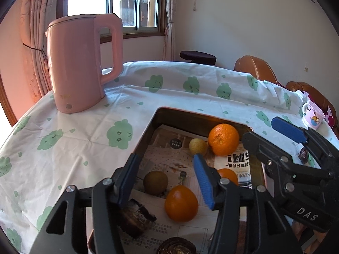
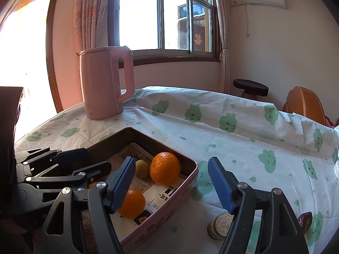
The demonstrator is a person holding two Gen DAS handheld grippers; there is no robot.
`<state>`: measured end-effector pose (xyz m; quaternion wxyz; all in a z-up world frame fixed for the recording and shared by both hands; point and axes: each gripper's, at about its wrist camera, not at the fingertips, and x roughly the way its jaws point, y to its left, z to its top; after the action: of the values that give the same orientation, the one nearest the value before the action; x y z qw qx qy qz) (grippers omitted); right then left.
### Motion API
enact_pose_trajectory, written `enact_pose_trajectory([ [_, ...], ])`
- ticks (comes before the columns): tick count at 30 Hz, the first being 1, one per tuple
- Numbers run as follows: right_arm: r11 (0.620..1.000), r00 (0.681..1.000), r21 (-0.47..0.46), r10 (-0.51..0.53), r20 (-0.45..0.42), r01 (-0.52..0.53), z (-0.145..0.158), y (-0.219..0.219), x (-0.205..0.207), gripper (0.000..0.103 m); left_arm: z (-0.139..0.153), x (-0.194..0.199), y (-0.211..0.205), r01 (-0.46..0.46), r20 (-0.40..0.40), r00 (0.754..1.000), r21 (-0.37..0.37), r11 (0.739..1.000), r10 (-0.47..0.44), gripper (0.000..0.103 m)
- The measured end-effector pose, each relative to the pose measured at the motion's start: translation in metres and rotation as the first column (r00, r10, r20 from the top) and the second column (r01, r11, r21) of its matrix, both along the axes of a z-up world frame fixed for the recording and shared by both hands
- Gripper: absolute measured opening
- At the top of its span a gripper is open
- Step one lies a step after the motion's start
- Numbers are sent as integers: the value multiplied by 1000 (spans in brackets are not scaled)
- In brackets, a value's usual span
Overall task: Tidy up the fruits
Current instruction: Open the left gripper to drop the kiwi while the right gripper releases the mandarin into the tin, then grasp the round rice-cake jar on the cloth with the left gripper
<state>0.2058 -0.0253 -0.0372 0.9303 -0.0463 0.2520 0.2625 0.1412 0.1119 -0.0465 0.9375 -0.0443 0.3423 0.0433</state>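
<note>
A pink tin box [image 1: 148, 131] [image 2: 190, 182] lined with newspaper stands on the cloud-print tablecloth. In it lie a big orange [image 1: 223, 139] [image 2: 165, 168], a small yellow fruit [image 1: 198, 147] [image 2: 142, 168], a brown-green round fruit [image 1: 155, 182] and two smaller oranges [image 1: 181, 203] [image 1: 227, 175]. My left gripper [image 1: 165, 180] [image 2: 93, 160] hovers open over the box's near end, its blue pads apart and touching no fruit. My right gripper [image 2: 171, 182] [image 1: 262, 131] is open too, straddling the box's right wall, with an orange [image 2: 132, 203] just below its left finger.
A pink kettle [image 1: 78, 63] [image 2: 103, 84] stands at the back left of the table. Right of the box lie a round stack of brown discs [image 2: 220, 226] and a dark brown lump [image 2: 305, 220]. A printed mug [image 1: 312, 116] sits at the right edge, with chairs behind.
</note>
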Motion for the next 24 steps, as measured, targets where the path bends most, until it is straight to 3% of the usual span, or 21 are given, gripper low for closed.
enact_pose_trajectory([
  [4,1000,1000,19,-9,18,9,2,-5,-4,76,5,-6,-3,-5,25,1000,-2,1000,5,61],
  [9,999,999,-5,-33,37,33,5,-19,-12,76,15,-16,-15,12,75,997,-2,1000,-12,79],
  [12,998,997,-20,-60,55,61,12,-42,-20,76,23,-21,-29,31,103,994,7,999,-32,85],
  [19,967,966,-44,-246,77,250,19,-129,-19,76,32,-23,-72,91,130,987,32,995,-94,86],
  [24,943,945,-49,-327,23,328,6,-170,-14,76,31,-20,-111,143,122,981,81,986,-152,86],
])
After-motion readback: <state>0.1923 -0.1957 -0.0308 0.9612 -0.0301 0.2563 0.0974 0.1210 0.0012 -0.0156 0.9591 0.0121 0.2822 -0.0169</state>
